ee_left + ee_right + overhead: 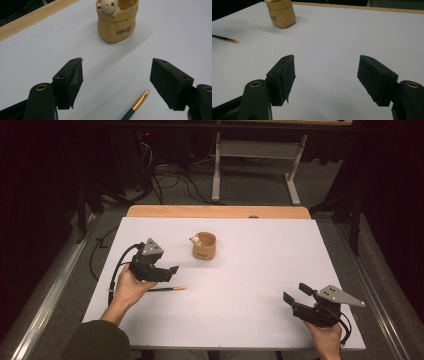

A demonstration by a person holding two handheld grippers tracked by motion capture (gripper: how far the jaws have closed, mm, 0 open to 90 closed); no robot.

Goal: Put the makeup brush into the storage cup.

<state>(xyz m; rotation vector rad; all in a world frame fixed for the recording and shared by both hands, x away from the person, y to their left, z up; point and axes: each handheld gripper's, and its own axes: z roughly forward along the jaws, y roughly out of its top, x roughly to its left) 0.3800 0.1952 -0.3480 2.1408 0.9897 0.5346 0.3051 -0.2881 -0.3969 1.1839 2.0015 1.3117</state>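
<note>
High view: the left gripper (170, 270) sits over the left part of the white table (260, 285), held in the person's left hand (129, 287), whose forearm comes up from the bottom edge at a slant. Its jaws point to the right and stand wide apart, holding nothing. Just below them a pencil (167, 289) lies flat on the table, its light tip pointing right. In the left gripper view the pencil tip (142, 98) lies between the two open jaws, lower than them, touching neither.

Beyond the pencil, near the table's middle, stands a tan pot (204, 246) with a small figure peeking over its rim (108, 6).

The right gripper (295, 295) is near the table's front right corner, well apart from the pencil, gripped from below by the right hand (327, 337). Its jaws point left and away, spread open and empty.
</note>
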